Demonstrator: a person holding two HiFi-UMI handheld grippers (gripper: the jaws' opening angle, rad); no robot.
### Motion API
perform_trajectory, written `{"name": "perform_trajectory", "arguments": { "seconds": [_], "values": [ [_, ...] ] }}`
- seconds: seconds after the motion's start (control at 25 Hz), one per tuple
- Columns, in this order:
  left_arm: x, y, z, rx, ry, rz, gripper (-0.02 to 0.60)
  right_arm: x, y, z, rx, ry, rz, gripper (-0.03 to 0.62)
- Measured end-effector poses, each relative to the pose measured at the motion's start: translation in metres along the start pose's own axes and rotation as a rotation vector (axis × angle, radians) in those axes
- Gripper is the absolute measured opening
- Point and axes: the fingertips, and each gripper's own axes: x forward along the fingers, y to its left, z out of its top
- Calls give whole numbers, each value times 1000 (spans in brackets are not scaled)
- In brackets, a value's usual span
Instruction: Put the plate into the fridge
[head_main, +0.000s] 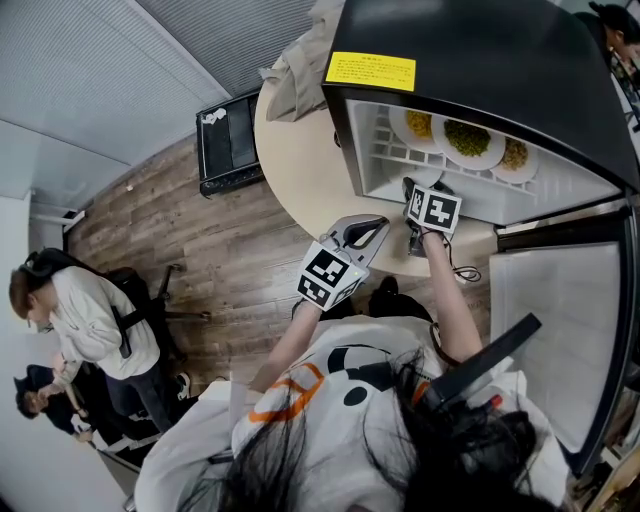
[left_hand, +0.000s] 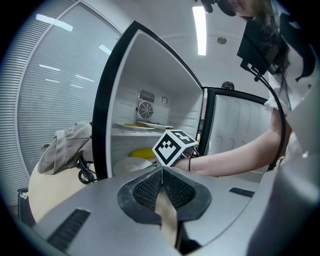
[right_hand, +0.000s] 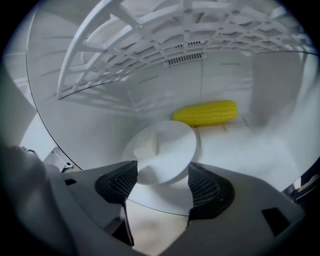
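Observation:
The white plate (right_hand: 162, 152) lies upside down on the glass shelf (right_hand: 150, 202) in the lower part of the open fridge (head_main: 480, 60). My right gripper (right_hand: 159, 182) reaches into that compartment and stands open. The plate's near edge sits between its pads without touching either one. Behind the plate lies a yellow corn cob (right_hand: 206, 112). In the head view the right gripper (head_main: 412, 190) is at the fridge opening. My left gripper (head_main: 375, 225) hangs outside, in front of the fridge, shut with nothing in it. From the left gripper (left_hand: 162, 172) view the plate (left_hand: 131, 165) shows low inside.
A white wire rack (right_hand: 175, 35) spans above the plate; it carries plates of food (head_main: 465, 138). The fridge door (head_main: 560, 330) stands open at the right. The fridge sits on a round beige table (head_main: 300, 170) with a jacket (left_hand: 65, 147) and cable. People (head_main: 80, 320) stand far left.

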Motion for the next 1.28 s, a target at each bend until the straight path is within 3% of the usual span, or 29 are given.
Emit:
{"name": "perform_trajectory", "arguments": {
  "seconds": [0.24, 0.8, 1.28],
  "values": [
    [-4, 1, -1, 3, -5, -3, 14, -7, -3, 1, 19, -23, -15, 305],
    [-16, 2, -2, 7, -19, -11, 14, -34, 9, 3, 90, -77, 38, 304],
    [-34, 1, -8, 4, -27, -34, 14, -72, 32, -17, 204, -118, 133, 301]
  ]
}}
